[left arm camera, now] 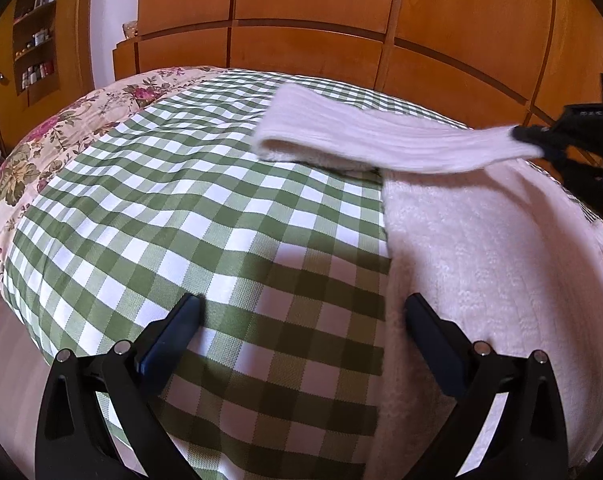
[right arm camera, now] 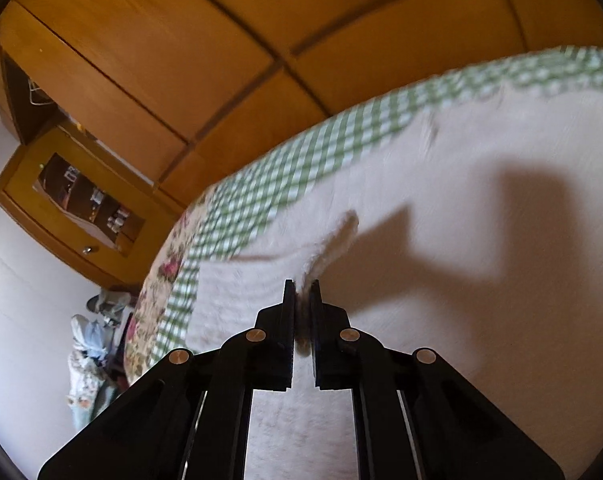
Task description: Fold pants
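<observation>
Left wrist view is showing the left gripper (left arm camera: 301,320) gaping wide, holding nothing, over the checked cover (left arm camera: 181,200); the right gripper (left arm camera: 541,140) is pinching white pants (left arm camera: 481,260) lying right.

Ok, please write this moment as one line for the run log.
step: folding white pants | right gripper: shut on pant leg, lifted | left gripper: open, holds nothing | surface: checked bedspread

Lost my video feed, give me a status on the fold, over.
Right gripper shut on white pants, lifting one leg over the checked bedspread. Left gripper open, holding nothing, over the pants' edge. Nothing in the way.
</observation>
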